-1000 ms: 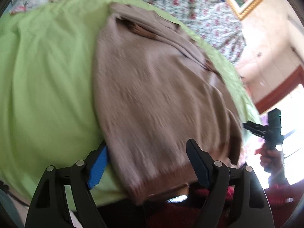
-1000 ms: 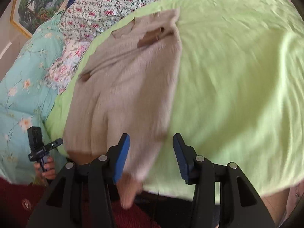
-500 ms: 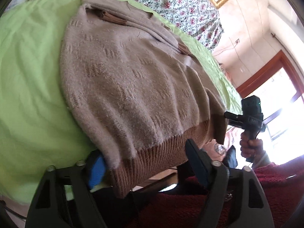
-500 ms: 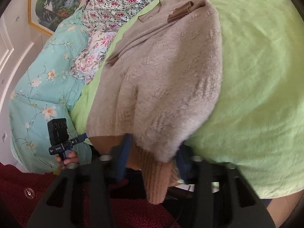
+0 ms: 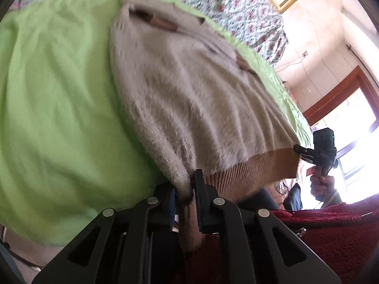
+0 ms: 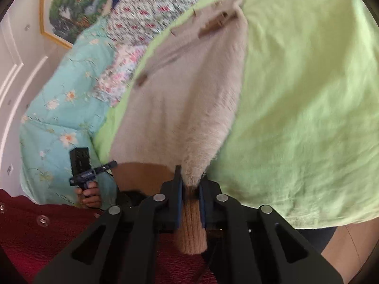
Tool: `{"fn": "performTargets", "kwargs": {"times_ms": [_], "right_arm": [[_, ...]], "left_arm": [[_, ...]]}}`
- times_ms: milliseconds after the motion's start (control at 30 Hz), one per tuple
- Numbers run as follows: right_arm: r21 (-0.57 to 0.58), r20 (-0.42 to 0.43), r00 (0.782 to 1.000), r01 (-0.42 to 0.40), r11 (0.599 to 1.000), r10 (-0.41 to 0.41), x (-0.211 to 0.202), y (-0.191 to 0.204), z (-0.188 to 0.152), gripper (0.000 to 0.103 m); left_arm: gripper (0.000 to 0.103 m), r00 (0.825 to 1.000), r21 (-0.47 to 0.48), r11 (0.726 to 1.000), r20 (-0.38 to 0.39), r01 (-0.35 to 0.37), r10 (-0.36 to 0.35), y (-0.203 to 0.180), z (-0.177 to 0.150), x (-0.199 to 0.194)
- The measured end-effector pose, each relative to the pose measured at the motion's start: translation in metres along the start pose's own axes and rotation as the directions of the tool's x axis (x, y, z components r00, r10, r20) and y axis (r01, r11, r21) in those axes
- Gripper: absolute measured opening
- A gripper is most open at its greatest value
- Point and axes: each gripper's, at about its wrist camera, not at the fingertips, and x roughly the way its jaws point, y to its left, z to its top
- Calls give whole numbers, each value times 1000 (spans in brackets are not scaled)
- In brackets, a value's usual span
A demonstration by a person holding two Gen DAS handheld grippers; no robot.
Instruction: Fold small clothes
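A beige knit sweater [image 5: 189,90] with a brown ribbed hem lies on a light green sheet [image 5: 59,94], collar at the far end. My left gripper [image 5: 187,189] is shut on the hem's left corner at the near edge. In the right wrist view the sweater [image 6: 184,99] runs away from me, and my right gripper [image 6: 190,187] is shut on the hem's right corner, ribbed cloth hanging between the jaws. Each view shows the other gripper held in a hand, the right gripper [image 5: 322,149] at the right edge and the left gripper [image 6: 83,165] at the left.
The green sheet [image 6: 296,94] covers a bed. A floral quilt [image 5: 225,2] and a turquoise flowered cover [image 6: 59,118] lie behind it. A framed picture [image 6: 68,7] hangs on the wall. My dark red garment [image 5: 331,236] fills the foreground.
Both grippers went from open around the hem to shut on its corners. The hem is now pulled taut and lifted slightly off the bed's near edge.
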Motion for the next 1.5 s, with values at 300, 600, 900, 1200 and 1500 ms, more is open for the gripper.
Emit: {"fn": "performTargets", "kwargs": {"times_ms": [300,600,900,1200,1500], "right_arm": [[-24,-52,992,-118,993,117,27,-1,-9,26],[-45,94,982,-161,986,165,-24,8,-11,9],[-132,197,946,-235,963,258,-47,51,42,9],[-162,367,912,-131,978,182,-41,61,166,9],[-71,375,927,3,997,24,21,39,293,9]], "left_arm": [[19,999,131,990,-30,46,-43,-25,-3,13],[6,990,61,997,131,38,-46,-19,-13,-41],[6,946,97,994,314,56,-84,-48,31,-84],[6,861,91,996,507,-11,-37,-57,160,-86],[6,866,-6,993,490,-115,103,-34,283,-19]]}}
